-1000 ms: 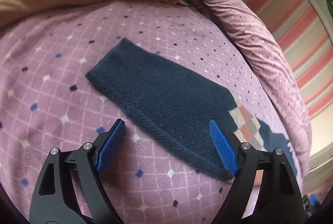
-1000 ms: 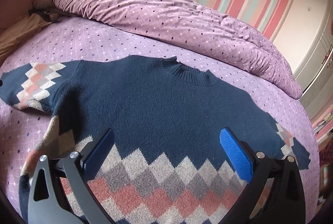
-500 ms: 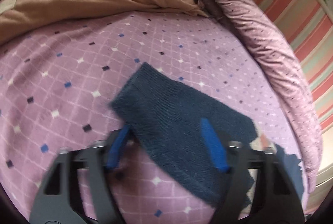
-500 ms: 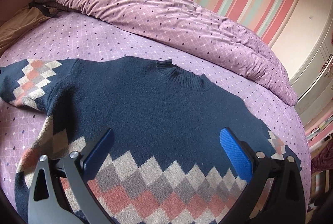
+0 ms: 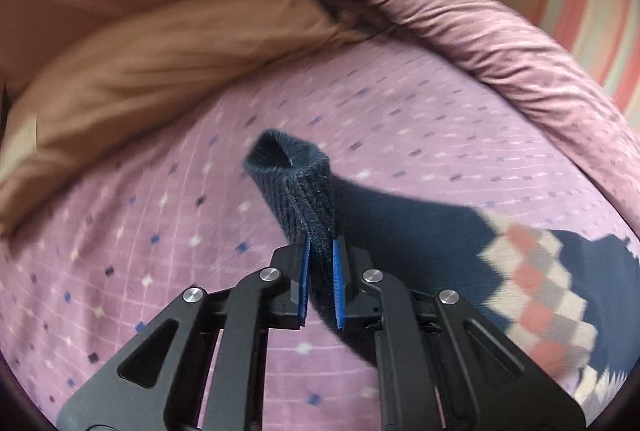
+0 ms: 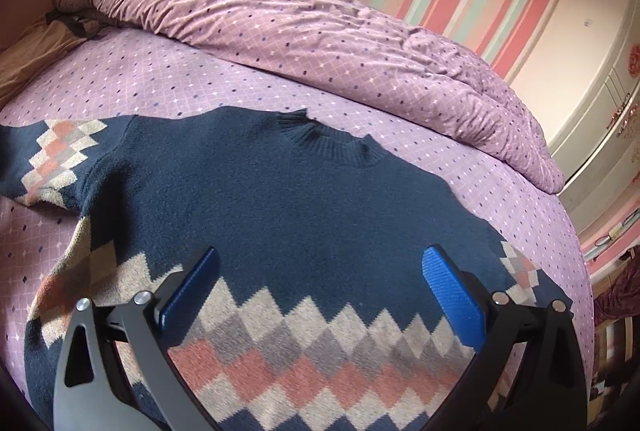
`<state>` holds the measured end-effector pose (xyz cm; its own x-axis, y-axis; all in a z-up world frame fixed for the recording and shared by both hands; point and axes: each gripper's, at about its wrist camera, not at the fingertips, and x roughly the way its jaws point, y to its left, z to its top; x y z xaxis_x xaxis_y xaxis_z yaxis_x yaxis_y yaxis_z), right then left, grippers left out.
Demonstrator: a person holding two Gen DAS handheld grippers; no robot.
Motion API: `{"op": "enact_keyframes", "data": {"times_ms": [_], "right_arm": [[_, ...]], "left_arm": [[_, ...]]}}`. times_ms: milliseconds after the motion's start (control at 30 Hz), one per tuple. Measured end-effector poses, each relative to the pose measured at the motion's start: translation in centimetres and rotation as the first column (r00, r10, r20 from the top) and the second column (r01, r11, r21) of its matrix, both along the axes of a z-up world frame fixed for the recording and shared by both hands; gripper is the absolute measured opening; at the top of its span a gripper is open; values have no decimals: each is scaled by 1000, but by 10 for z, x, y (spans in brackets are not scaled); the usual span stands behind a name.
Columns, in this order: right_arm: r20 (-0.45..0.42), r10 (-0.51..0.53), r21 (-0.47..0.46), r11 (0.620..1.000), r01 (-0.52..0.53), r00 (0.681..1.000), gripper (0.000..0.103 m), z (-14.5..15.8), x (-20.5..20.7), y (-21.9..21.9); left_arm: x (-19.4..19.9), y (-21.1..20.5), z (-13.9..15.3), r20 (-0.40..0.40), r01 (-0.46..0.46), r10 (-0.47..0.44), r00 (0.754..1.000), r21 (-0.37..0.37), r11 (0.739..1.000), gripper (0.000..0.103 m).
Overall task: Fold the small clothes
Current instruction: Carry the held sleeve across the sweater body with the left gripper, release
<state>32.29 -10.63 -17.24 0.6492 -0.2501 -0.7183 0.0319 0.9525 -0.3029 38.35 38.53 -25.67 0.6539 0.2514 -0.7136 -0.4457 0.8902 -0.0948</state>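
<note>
A navy knit sweater [image 6: 280,199] with a band of pink, grey and cream diamonds lies flat on the bed, collar toward the far side. My left gripper [image 5: 320,259] is shut on the ribbed cuff of the sweater's sleeve [image 5: 308,199] and holds it lifted off the bed, the cuff opening showing above the blue pads. The rest of that sleeve trails right to its diamond patch [image 5: 536,279]. My right gripper [image 6: 320,287] is open and empty, hovering over the sweater's body, with the diamond band below it.
The bed has a lilac sheet [image 5: 120,251] with small diamond dots. A rumpled lilac duvet [image 6: 340,43] lies along the far side by the striped wall. A tan pillow [image 5: 152,63] sits at the head. A cream cabinet [image 6: 600,79] stands at the right.
My left gripper came down over the sleeve cuff, closed on it and lifted it off the sheet. My right gripper stayed open over the sweater, shifting only slightly.
</note>
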Motion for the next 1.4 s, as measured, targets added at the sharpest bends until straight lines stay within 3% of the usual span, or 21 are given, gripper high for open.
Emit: {"op": "enact_keyframes", "data": {"times_ms": [100,233,333,467,667,833,1000,1200,1233,1267,1333,1367,1400], "right_arm": [[10,-20,12,1000,20,1000,101,9,-9,-16],[25,-35,40,999,34,999,101,22,-20,-39],[20,-44,60,997,43,999,101,28,-23,-62],[14,-58,64,996,57,998,101,32,-23,-96],[20,-117,36,993,117,993,101,35,-20,-154],[35,-176,73,982,173,984,101,30,-15,-197],[26,-220,79,973,218,975,101,20,-13,-227],[8,-267,36,963,266,964,101,10,-22,-258],[0,-279,29,960,279,960,101,7,-23,-264],[-9,-293,29,956,293,956,101,5,-24,-269],[-15,-309,35,950,309,951,101,3,-28,-276],[-15,-314,38,949,314,949,101,2,-30,-279],[-15,-318,41,947,319,948,101,2,-31,-281]], "left_arm": [[3,-31,25,37,68,-69,997,32,997,7],[6,-81,52,74,177,-178,981,12,984,7],[5,-136,75,89,256,-255,963,1,967,7],[5,-235,93,82,378,-375,924,-38,925,7],[19,-384,61,66,520,-516,854,-134,844,7],[28,-471,34,63,586,-588,806,-222,780,7],[28,-523,17,71,600,-609,790,-289,746,7],[35,-596,5,52,679,-696,716,-286,677,9],[35,-607,-4,19,681,-706,708,-287,674,10],[35,-614,-13,-14,686,-720,694,-292,667,18],[33,-621,-24,-43,701,-742,669,-295,650,39],[29,-623,-28,-52,710,-751,658,-289,642,57],[21,-621,-30,-54,719,-756,653,-269,641,62]]}}
